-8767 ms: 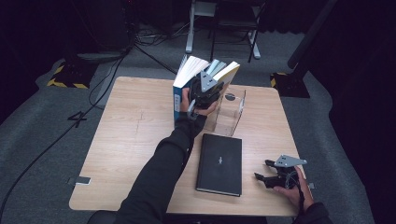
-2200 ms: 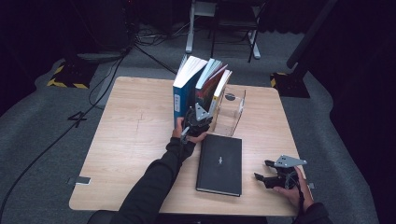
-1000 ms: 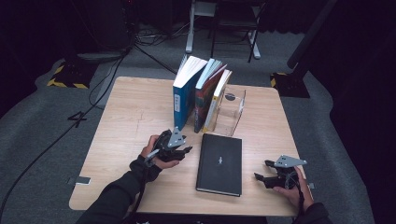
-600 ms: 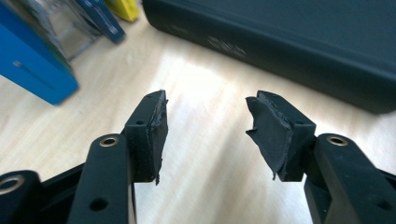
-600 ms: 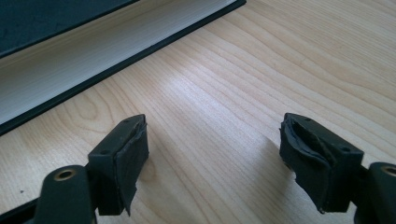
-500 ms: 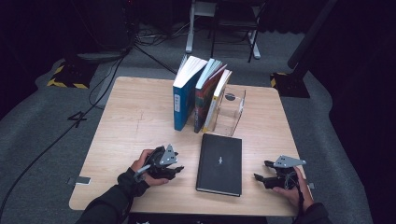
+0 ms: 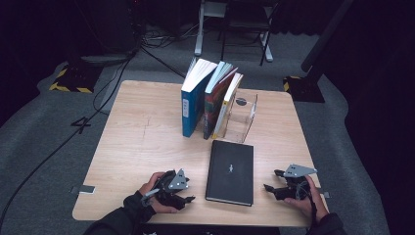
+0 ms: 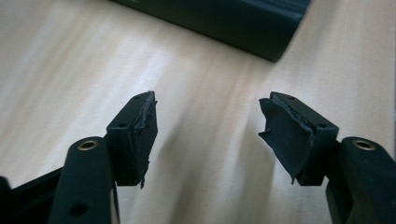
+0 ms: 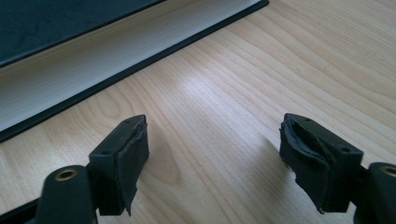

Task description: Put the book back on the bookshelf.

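A black book (image 7: pixel 230 172) lies flat near the table's front edge. My left gripper (image 7: pixel 188 192) rests low over the wood just left of it. Its jaws point at the book's edge (image 8: pixel 224 18) and have just been opening, with nothing between them (image 8: pixel 208 105). My right gripper (image 7: pixel 270 179) stands open to the right of the book. It faces the book's white page edge (image 9: pixel 93 70), with only bare wood between its jaws (image 9: pixel 212 123). At the back, a blue book (image 7: pixel 193 100), a dark red book (image 7: pixel 218 98) and a pale book (image 7: pixel 231 100) lean against a clear stand (image 7: pixel 243 117).
The wooden table (image 7: pixel 142 142) has open wood on its left half and between the flat book and the standing ones. Beyond the table are cables, a chair base (image 7: pixel 230 29) and a dark pole (image 7: pixel 323 39) on the grey floor.
The left hand has drawn back from the standing books to the front of the table and sunk beside the black book, its jaws wider. The right hand has stayed put.
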A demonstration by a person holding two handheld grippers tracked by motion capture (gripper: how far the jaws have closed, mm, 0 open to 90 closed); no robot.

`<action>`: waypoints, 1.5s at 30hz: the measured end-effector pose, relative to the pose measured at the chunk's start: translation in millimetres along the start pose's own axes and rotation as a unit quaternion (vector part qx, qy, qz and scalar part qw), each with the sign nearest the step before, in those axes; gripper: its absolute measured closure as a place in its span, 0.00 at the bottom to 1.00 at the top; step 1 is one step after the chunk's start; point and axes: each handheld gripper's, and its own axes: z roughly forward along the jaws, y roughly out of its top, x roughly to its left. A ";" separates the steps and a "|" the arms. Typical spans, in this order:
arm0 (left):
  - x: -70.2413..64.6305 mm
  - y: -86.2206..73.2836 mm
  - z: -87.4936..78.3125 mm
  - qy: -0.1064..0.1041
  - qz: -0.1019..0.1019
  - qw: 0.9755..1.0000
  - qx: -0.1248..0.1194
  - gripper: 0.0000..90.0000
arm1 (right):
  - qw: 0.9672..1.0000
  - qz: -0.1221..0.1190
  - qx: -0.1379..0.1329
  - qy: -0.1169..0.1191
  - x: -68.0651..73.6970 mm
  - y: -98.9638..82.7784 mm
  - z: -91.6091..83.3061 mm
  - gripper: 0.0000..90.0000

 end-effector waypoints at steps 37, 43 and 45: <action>-2.7 3.7 18.0 -0.021 0.001 1.000 -0.016 0.22 | 0.995 -0.077 -0.003 0.064 44.8 24.8 7.1 0.27; -2.4 4.0 18.3 -0.023 0.002 1.000 -0.016 0.22 | 0.995 -0.071 -0.018 0.067 43.8 27.7 2.7 0.27; -2.3 4.0 18.3 -0.023 0.002 1.000 -0.016 0.22 | 0.995 -0.071 -0.020 0.067 43.9 28.9 1.5 0.27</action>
